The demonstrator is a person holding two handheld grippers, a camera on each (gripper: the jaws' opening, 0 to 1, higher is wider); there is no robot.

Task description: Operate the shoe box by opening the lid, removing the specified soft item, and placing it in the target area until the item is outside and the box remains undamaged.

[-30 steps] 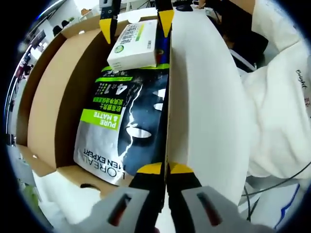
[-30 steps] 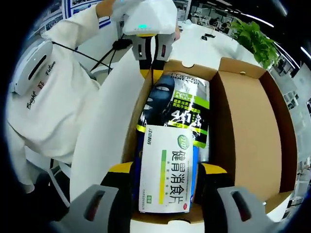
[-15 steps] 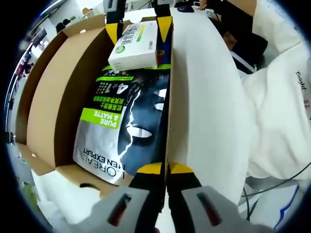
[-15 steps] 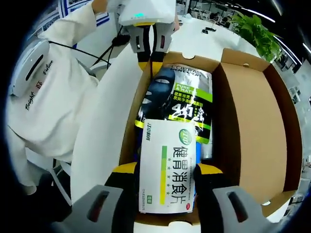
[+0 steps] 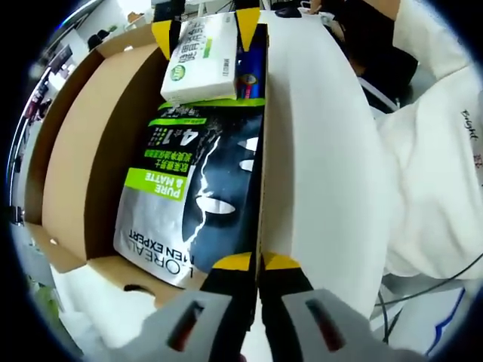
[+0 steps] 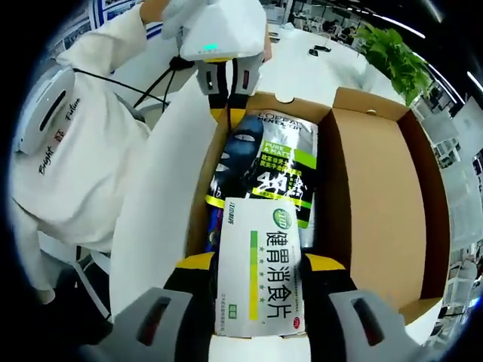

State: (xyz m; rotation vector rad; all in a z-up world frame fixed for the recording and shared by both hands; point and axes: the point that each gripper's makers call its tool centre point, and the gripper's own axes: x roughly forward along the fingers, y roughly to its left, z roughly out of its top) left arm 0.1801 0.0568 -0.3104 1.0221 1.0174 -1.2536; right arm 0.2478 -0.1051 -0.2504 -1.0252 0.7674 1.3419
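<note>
The open shoe box [image 5: 90, 151] shows its brown inside, and a black, grey and green L'Oreal sachet pack [image 5: 192, 196] lies flat in it. My left gripper [image 5: 258, 262] is shut on the edge of the box's long white wall. At the far end my right gripper [image 5: 204, 26] holds a white carton [image 5: 200, 53] with green print above the pack. In the right gripper view, my right gripper [image 6: 259, 264] is shut on that carton [image 6: 260, 275], over the box [image 6: 377, 196] and the pack [image 6: 264, 162]. The left gripper [image 6: 230, 113] pinches the wall at the far end.
A blue item [image 5: 249, 72] lies under the carton at the box's end. A person's white sleeve [image 6: 83, 151] with black cables lies along the box's left side. A green plant [image 6: 392, 53] stands on the white table [image 6: 317, 72] behind.
My right gripper has raised the white carton off the sachet pack and drawn it back toward the box's end. The left gripper stays clamped on the wall.
</note>
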